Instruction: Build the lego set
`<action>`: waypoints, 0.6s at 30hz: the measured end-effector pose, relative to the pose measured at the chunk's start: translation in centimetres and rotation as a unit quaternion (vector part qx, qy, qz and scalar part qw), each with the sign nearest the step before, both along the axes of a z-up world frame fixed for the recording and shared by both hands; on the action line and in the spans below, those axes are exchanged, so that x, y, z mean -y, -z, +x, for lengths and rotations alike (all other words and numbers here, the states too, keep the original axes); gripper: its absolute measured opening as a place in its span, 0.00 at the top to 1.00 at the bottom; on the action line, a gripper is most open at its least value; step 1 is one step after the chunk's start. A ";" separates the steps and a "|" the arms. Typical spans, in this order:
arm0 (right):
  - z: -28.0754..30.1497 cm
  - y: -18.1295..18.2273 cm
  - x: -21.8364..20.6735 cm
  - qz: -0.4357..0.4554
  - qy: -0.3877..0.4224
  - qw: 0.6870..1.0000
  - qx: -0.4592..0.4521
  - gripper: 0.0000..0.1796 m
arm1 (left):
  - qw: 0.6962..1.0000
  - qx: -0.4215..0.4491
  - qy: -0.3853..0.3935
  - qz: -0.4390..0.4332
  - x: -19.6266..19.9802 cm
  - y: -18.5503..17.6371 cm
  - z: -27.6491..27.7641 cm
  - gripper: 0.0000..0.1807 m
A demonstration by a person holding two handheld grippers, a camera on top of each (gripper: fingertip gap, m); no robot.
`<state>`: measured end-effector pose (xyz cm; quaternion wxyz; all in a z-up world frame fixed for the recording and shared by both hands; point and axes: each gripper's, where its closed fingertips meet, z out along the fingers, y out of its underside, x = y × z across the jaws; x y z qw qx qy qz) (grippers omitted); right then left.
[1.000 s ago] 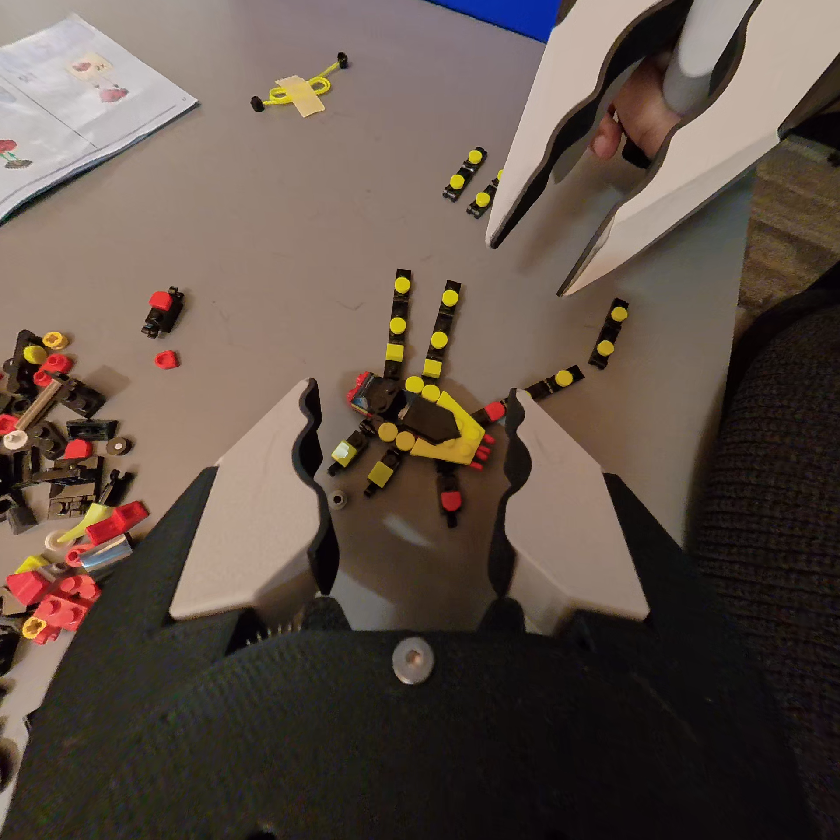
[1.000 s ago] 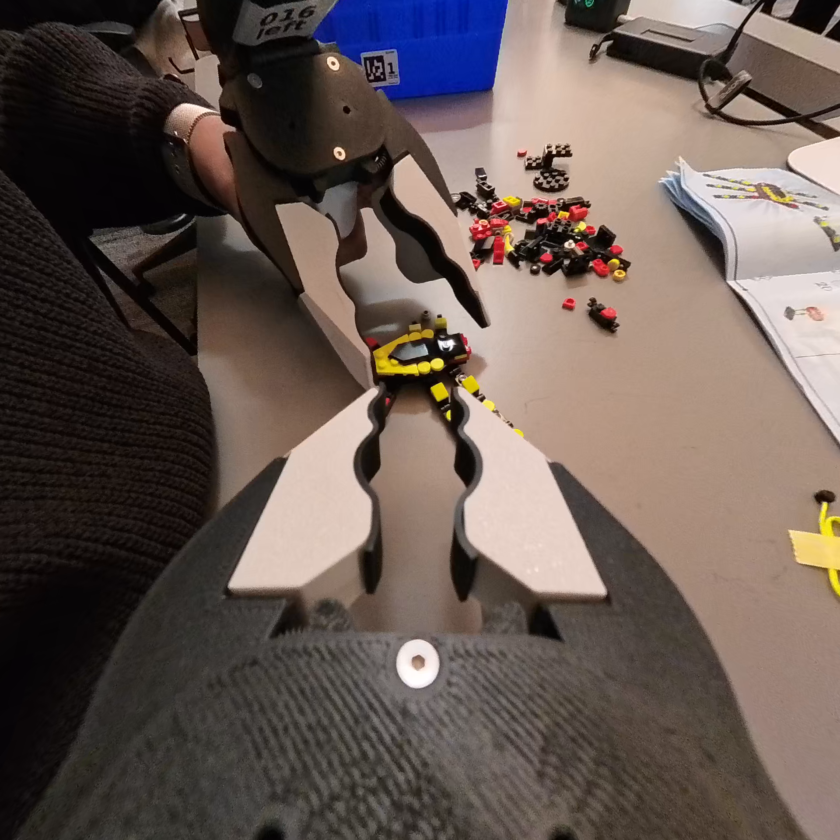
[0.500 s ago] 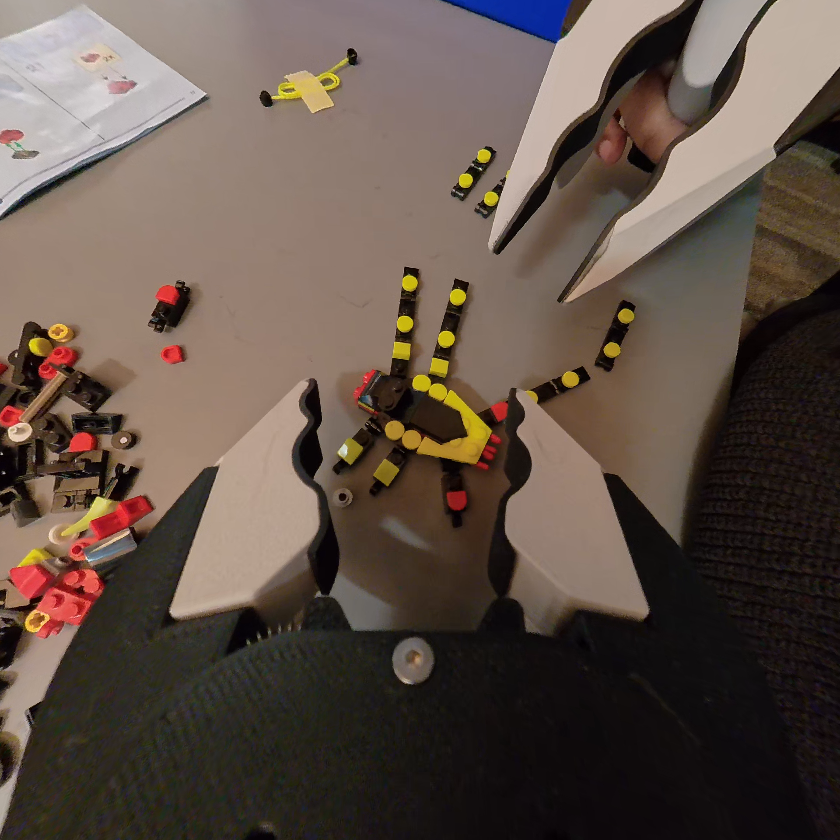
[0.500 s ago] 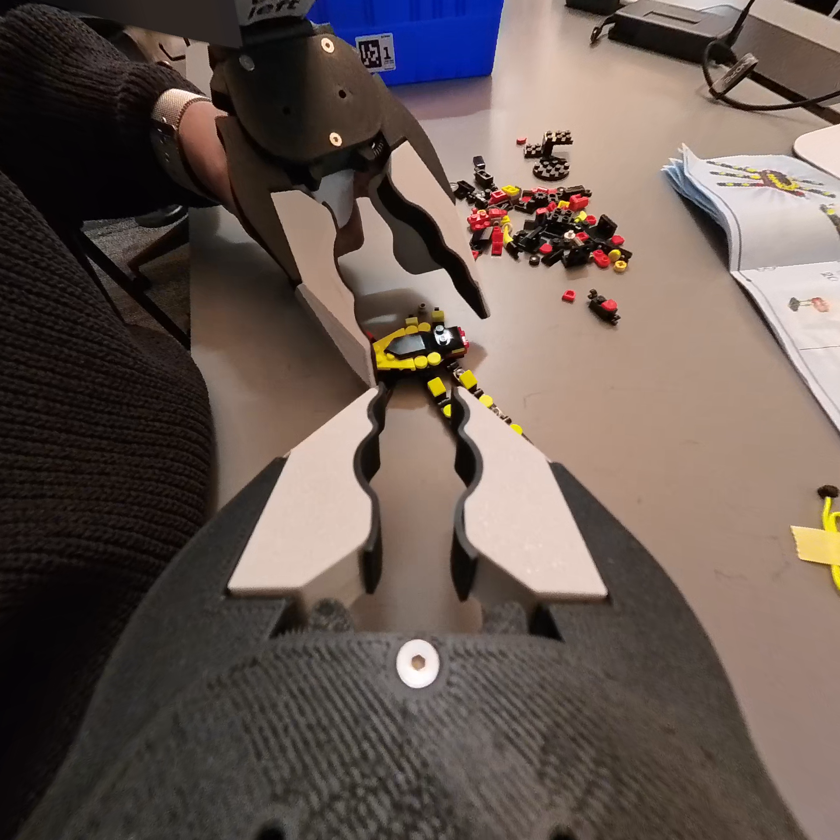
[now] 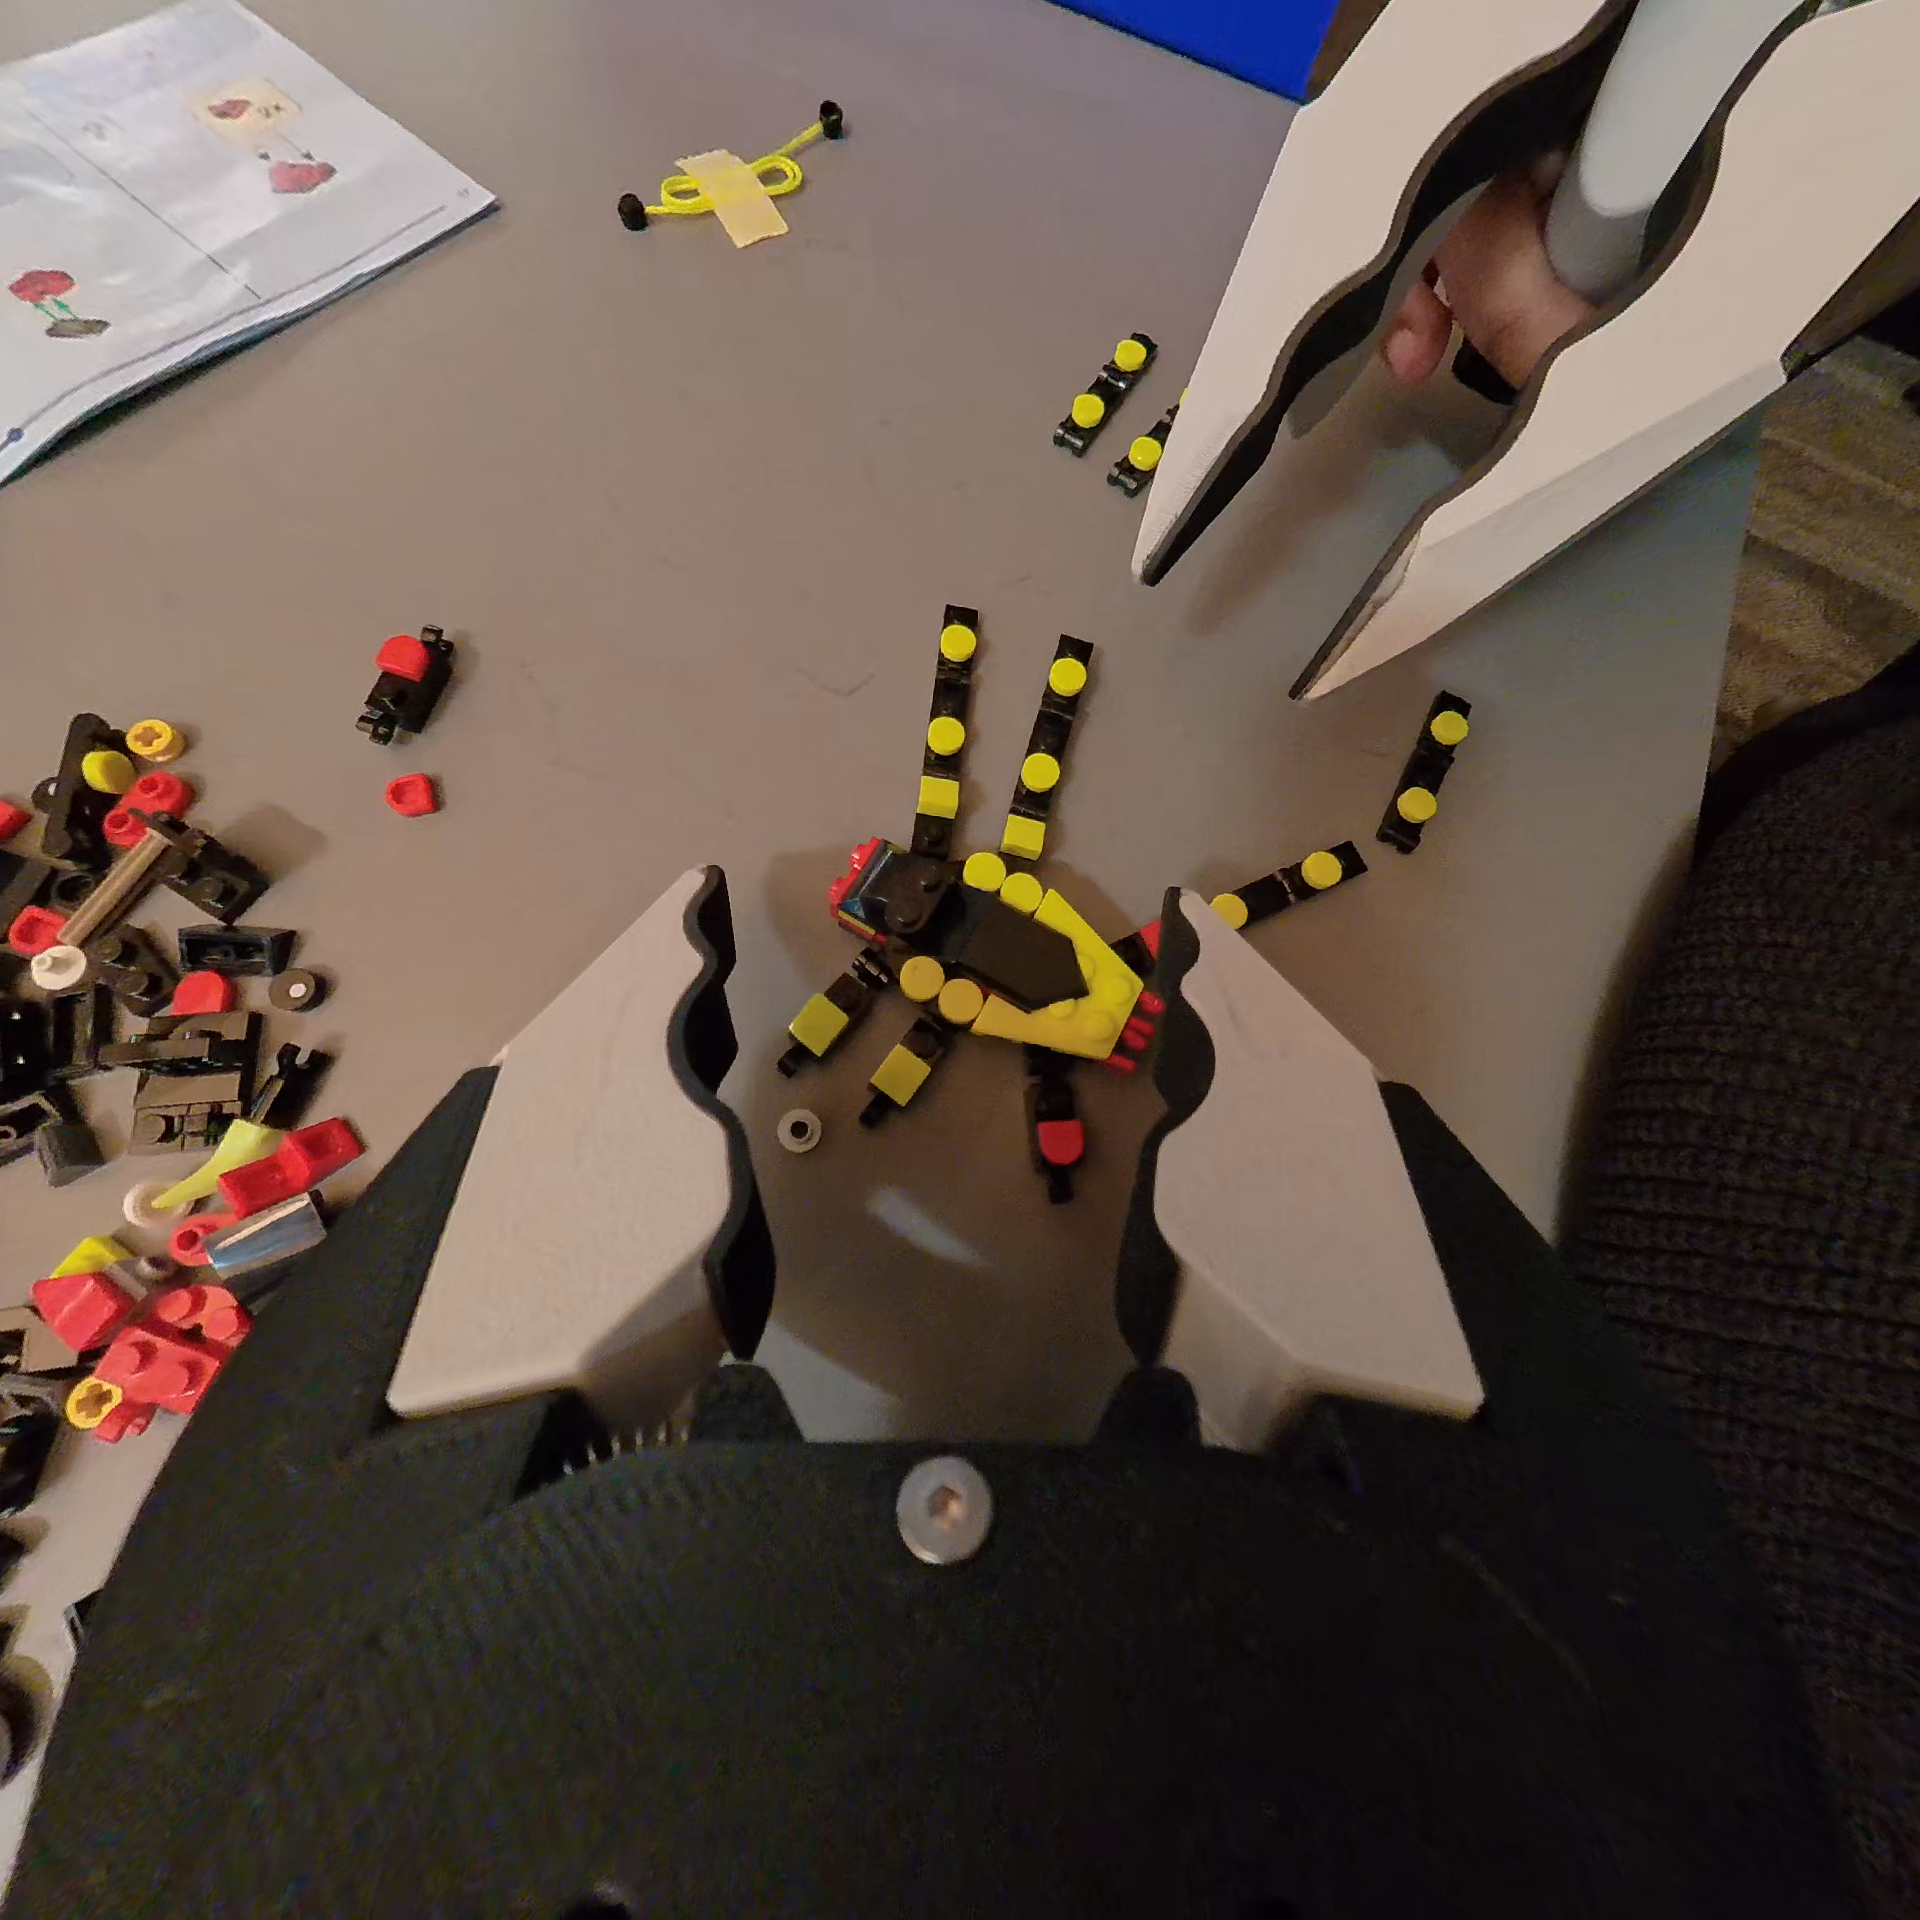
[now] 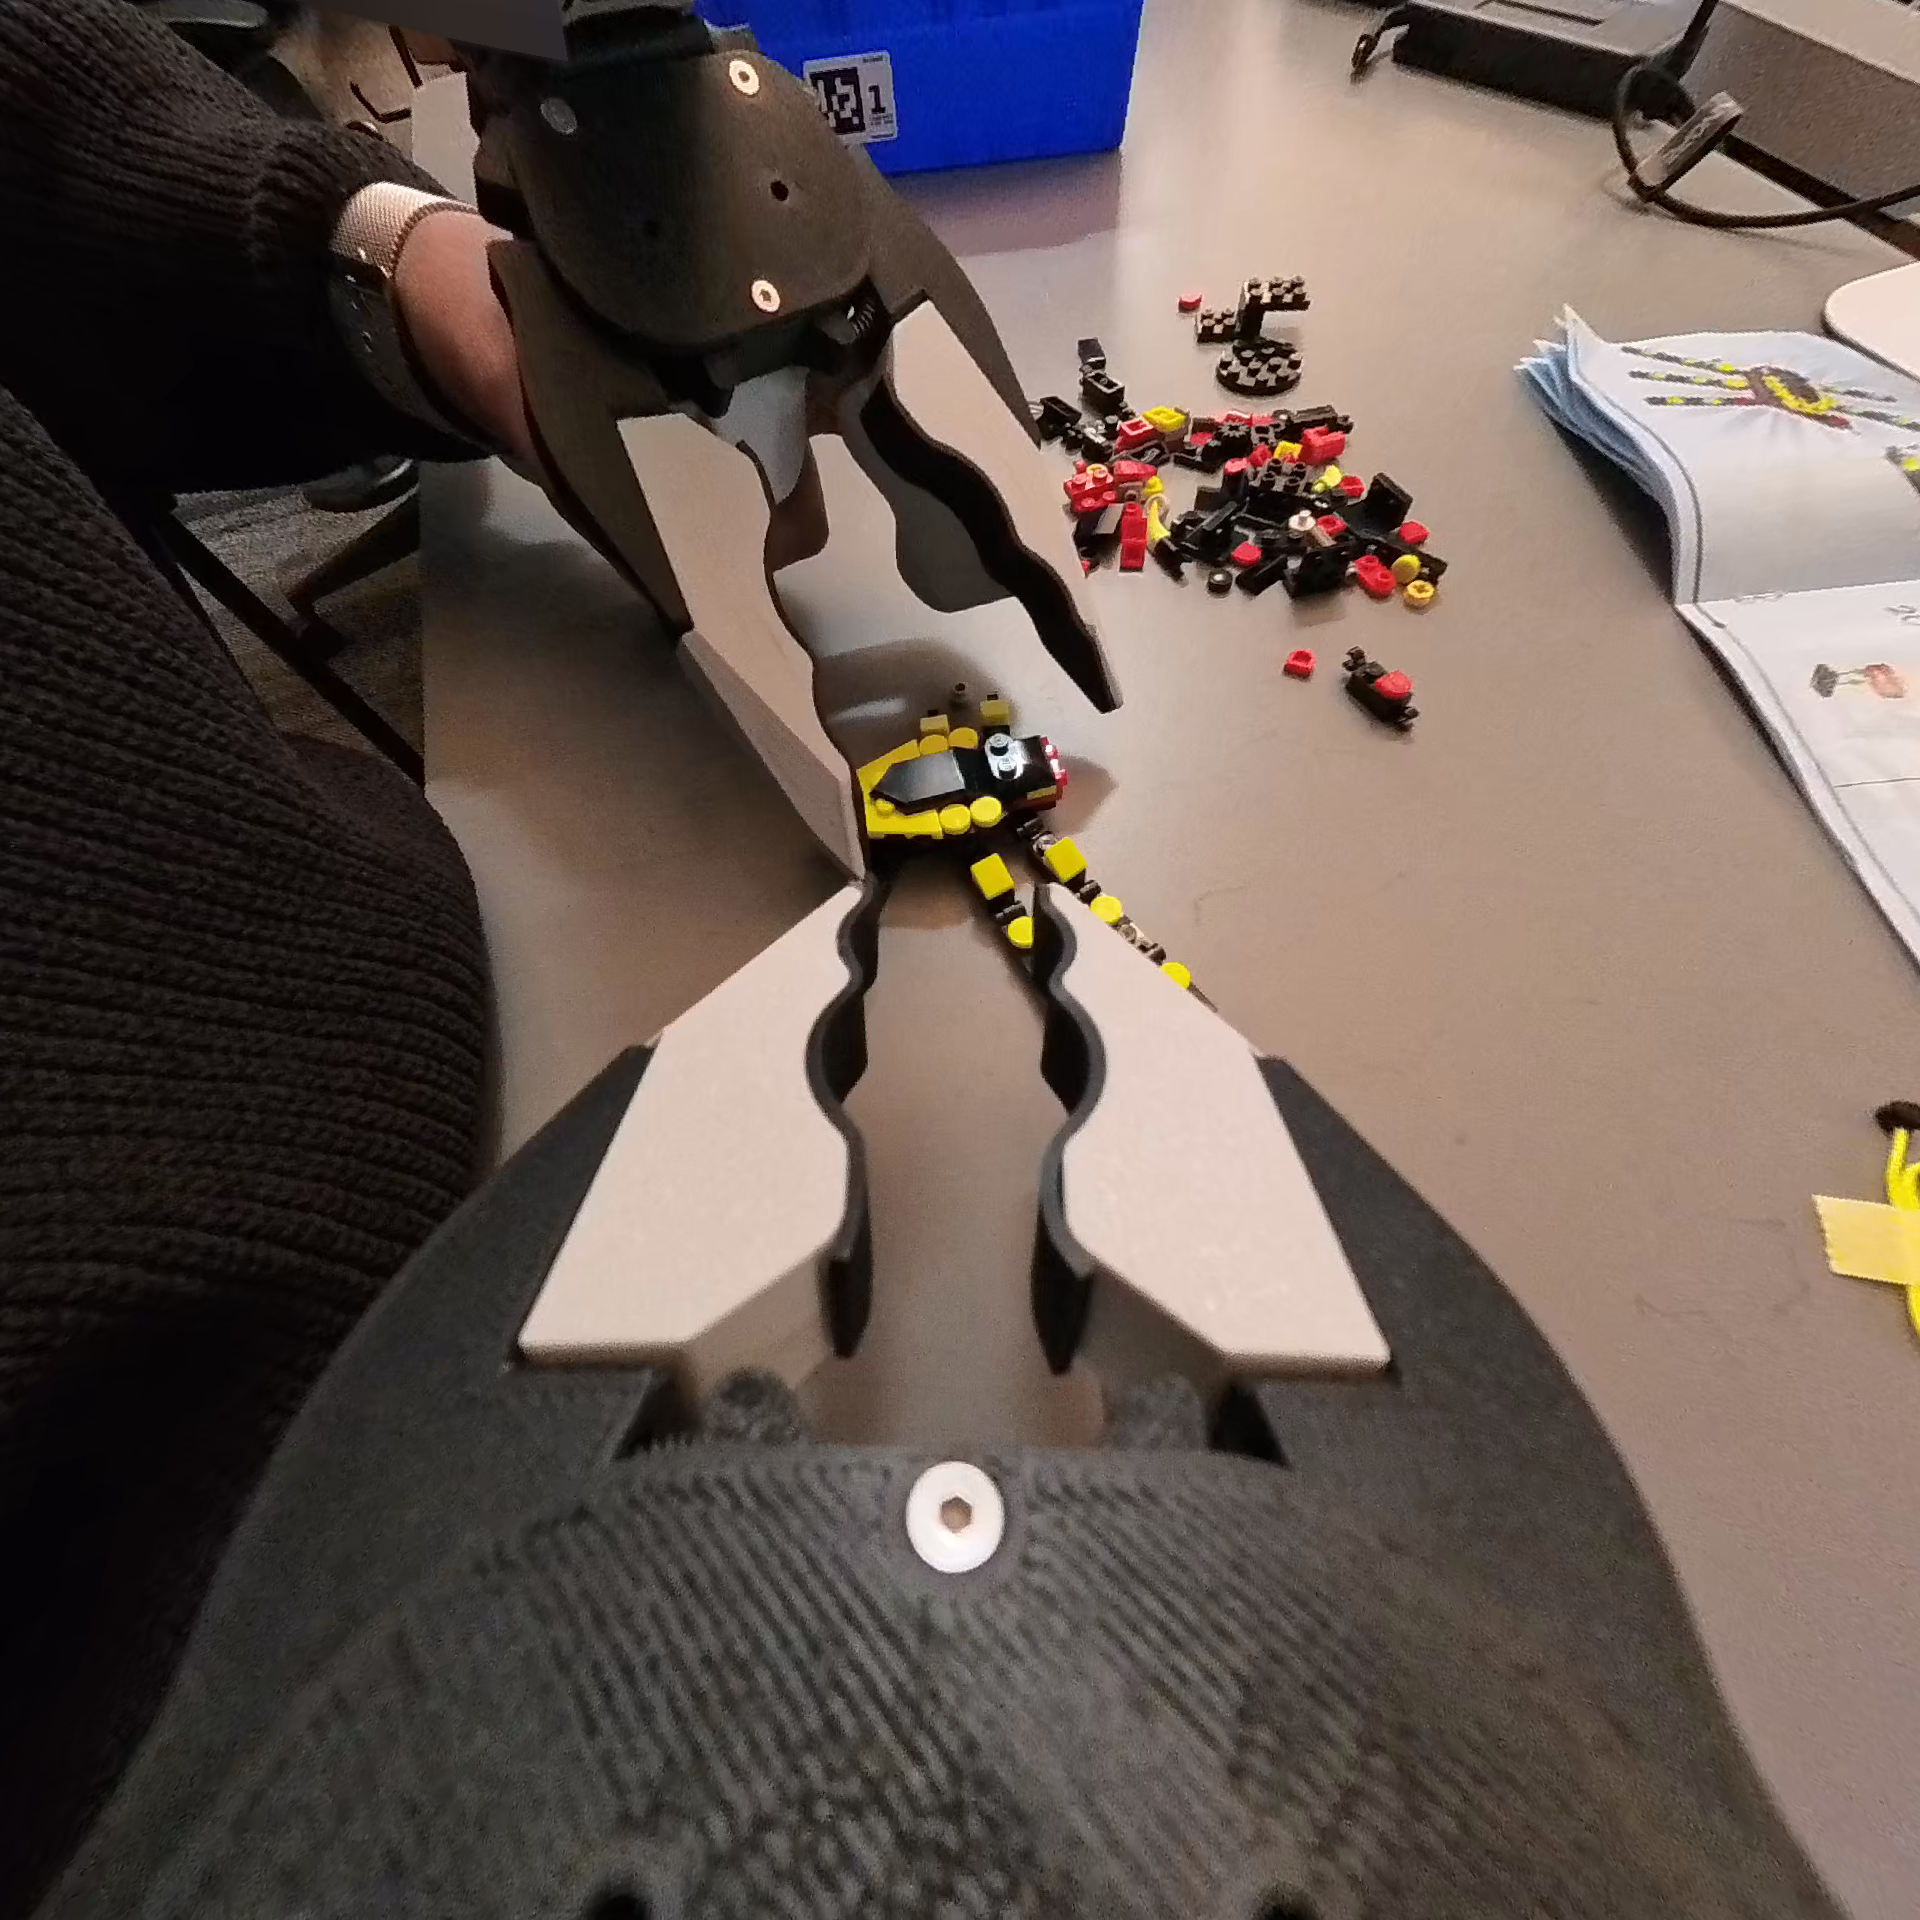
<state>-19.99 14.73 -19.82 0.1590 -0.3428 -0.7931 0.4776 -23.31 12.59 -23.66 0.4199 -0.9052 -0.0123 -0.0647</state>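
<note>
A black and yellow spider model (image 5: 997, 956) lies flat on the grey table (image 5: 644, 540), with two long legs attached on its far side. My left gripper (image 5: 945, 904) is open and straddles its body. One finger (image 5: 1226, 1039) sits close against its yellow and red end. The model also shows in the right wrist view (image 6: 935, 790), between the left gripper's (image 6: 977, 784) spread fingers. My right gripper (image 6: 954, 899) is open and empty, with its tips just short of the model's legs. It hangs above the table in the left wrist view (image 5: 1221, 634). Loose leg pieces (image 5: 1107, 395) (image 5: 1423, 769) lie nearby.
A pile of loose red, black and yellow bricks (image 5: 135, 1039) (image 6: 1247, 499) lies to one side, with a small red and black piece (image 5: 405, 681) apart from it. Also here are an instruction booklet (image 5: 156, 208), a taped yellow cord (image 5: 732, 187), a blue bin (image 6: 987, 83), and the table edge beside a dark sweater (image 5: 1766, 1143).
Both grippers have drifted only slightly. The left one stays open around the model. Nothing was taken hold of or let go.
</note>
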 end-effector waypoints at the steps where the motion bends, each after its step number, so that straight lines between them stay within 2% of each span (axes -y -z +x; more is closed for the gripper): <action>1: 0.0 0.0 0.0 0.000 0.000 1.000 0.000 0.85 | 1.000 0.000 0.000 0.000 0.0 0.0 0.0 0.56; 18: 0.0 0.0 -0.1 0.001 0.002 1.000 -0.001 0.85 | 1.000 0.001 -0.006 -0.004 0.1 0.1 -0.3 0.56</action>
